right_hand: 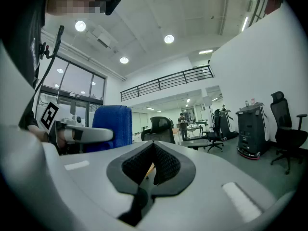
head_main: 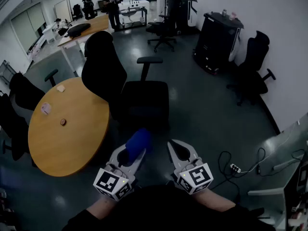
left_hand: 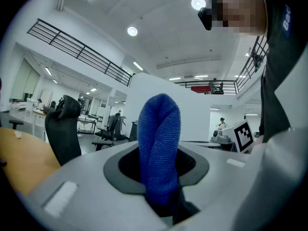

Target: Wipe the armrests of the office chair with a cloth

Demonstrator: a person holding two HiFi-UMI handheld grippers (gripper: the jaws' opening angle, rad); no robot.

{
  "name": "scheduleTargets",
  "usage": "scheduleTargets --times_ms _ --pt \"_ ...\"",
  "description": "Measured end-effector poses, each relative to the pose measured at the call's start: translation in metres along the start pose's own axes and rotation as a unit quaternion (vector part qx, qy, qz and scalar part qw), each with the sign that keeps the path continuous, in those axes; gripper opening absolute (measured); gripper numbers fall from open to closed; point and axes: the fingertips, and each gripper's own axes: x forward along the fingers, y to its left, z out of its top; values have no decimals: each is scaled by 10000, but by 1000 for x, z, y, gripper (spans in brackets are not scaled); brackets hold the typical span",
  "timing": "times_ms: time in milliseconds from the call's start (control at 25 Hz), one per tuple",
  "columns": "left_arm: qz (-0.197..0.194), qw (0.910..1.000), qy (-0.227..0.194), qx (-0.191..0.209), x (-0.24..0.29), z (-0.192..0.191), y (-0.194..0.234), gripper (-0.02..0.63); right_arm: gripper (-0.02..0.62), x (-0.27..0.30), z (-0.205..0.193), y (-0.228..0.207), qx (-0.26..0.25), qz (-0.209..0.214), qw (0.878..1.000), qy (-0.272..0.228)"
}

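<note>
A black office chair (head_main: 126, 88) stands ahead of me beside the round table, one armrest (head_main: 149, 60) showing on its far side. My left gripper (head_main: 137, 150) is shut on a blue cloth (head_main: 136, 144), which sticks up between its jaws as a folded roll (left_hand: 160, 143). My right gripper (head_main: 175, 146) is shut with nothing in it, held next to the left one. In the right gripper view the cloth (right_hand: 111, 127) and the chair (right_hand: 160, 129) show beyond the closed jaws. Both grippers hover short of the chair, not touching it.
A round wooden table (head_main: 67, 126) with small items stands left of the chair. More black chairs (head_main: 252, 66) sit around the room, and a black cabinet (head_main: 217, 40) stands at the right wall. Cables and a power strip (head_main: 235, 168) lie on the floor at right. People stand far back.
</note>
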Motion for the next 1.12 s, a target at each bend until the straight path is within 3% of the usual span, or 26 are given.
scheduleTargets --times_ms 600,840,1120 --pt "194 9998 72 24 12 -12 -1 141 5 1 -3 -19 228 146 9996 -10" --pt "795 9963 320 80 12 -32 26 141 5 -1 -20 -43 368 156 9989 243" --pt "1610 9856 506 139 16 -52 55 141 5 -2 -46 -99 570 86 9975 408"
